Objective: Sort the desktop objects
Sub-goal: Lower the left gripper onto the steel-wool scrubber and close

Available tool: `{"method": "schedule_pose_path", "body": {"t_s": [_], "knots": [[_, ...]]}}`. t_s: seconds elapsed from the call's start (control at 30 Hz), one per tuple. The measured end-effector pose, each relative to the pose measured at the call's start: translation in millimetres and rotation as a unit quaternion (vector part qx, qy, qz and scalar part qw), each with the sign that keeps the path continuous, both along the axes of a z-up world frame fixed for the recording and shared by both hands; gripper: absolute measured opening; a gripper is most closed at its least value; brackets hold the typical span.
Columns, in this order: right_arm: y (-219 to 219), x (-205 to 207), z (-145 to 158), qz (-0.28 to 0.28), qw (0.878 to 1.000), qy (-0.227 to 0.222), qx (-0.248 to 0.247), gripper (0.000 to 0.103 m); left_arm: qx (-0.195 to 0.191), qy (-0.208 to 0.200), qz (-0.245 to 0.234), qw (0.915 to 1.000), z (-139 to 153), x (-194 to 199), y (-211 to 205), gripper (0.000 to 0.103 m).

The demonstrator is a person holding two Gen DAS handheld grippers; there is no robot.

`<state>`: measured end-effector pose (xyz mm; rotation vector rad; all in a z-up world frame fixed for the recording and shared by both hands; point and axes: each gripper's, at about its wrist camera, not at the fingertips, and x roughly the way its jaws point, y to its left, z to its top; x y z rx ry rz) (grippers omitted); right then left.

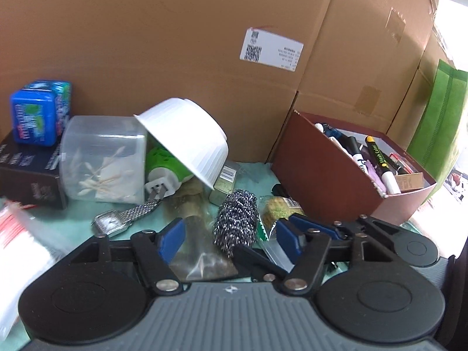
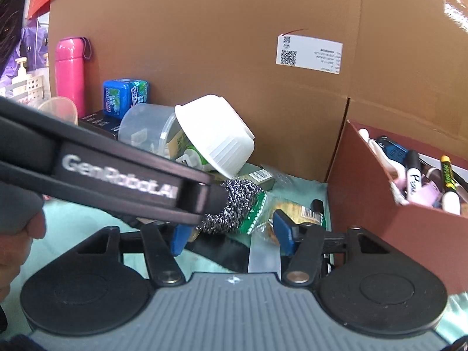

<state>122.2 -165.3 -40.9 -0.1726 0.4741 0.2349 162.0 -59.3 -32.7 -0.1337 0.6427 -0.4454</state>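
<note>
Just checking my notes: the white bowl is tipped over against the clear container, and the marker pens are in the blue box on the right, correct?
Not quite. The marker pens lie in a dark red box, not a blue one, as the left wrist view shows. The white bowl is indeed tipped against the clear container.

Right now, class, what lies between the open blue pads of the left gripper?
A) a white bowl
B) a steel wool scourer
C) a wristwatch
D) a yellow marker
B: the steel wool scourer sits between the left gripper's spread pads.
</note>
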Motion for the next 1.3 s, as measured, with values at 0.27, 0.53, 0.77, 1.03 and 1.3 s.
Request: {"method": "schedule_pose_path", "body": {"t_s": [0.27,0.53,0.77,1.03,1.3], "knots": [[9,22,-8,0.025,1.000,0.006,-0.008,0.048,-0.008,0.011,-0.024,0.9996,-14,17,-8,0.063],[9,26,-15,0.020,1.000,0.012,-0.004,0.037,-0.003,0.007,-0.022,0.9997,-19,19,-9,0.036],[7,9,-7,0.022,1.000,0.002,-0.013,0.031,0.006,-0.007,-0.022,0.9997,-7,1,-9,0.028],[6,-39,7,0.052,0.999,0.000,-0.017,0.030,0.018,-0.007,-0.015,0.9997,6,-49,-15,0.028],[21,-109,4,0.095,0.995,0.025,-0.037,0.031,0.023,0.033,-0.036,0.9985,-7,-106,-10,0.028]]}}
